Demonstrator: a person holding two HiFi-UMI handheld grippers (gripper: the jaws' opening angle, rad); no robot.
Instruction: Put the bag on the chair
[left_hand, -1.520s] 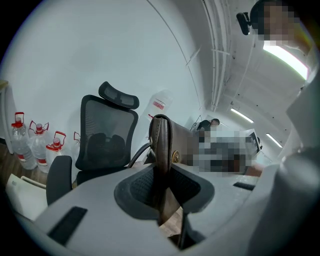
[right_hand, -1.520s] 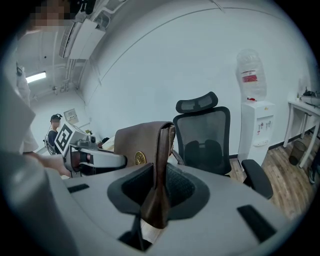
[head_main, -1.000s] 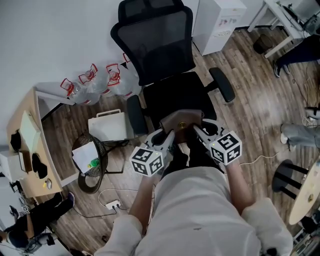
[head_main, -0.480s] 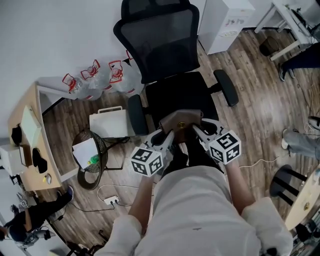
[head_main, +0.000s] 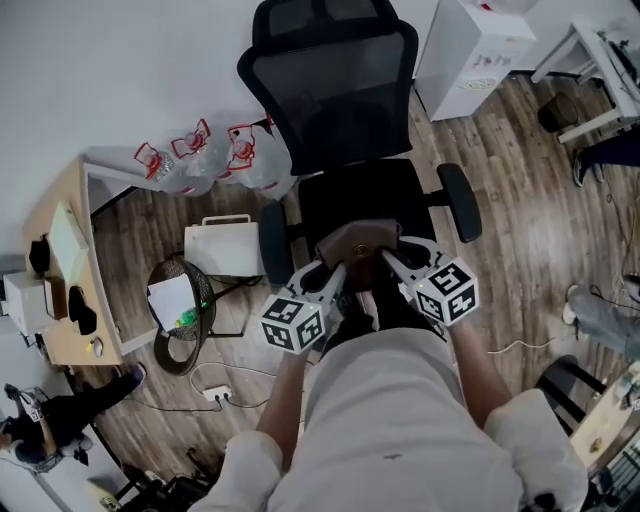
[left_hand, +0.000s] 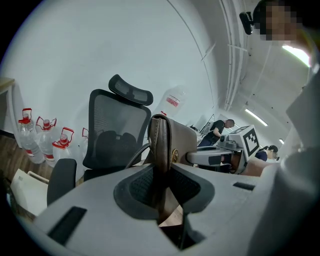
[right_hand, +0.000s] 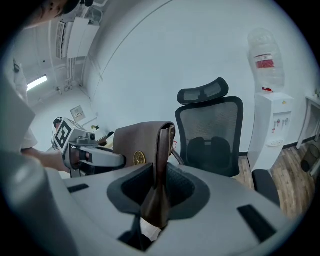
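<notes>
**A:** Over the near edge of the black chair (head_main: 335, 95), what is that?

**B:** A brown bag (head_main: 362, 243), upright, with a round gold clasp on its face (both gripper views catch it). It sits between the two hands, right at the near edge of the seat. Whether it touches the cushion I cannot tell.

**A:** And the tongs?

**B:** The left tongs (head_main: 337, 268) are drawn in narrow on the bag's left end, pads pressing the leather edge. The right tongs (head_main: 388, 258) pinch the right end the same way. Both reach away from the person and slant down toward the chair.

**A:** What stands round about?

**B:** Left of the chair, by the far white wall, is a row of water bottles (head_main: 205, 160) with red handles. Nearer, a white case (head_main: 222, 248) stands just beside the chair's left armrest. A wire basket (head_main: 178, 322) with paper in it is left of that. A wooden bench (head_main: 60, 345) runs along the left side. A white water dispenser (head_main: 478, 50) stands right of the chair's back.
</notes>
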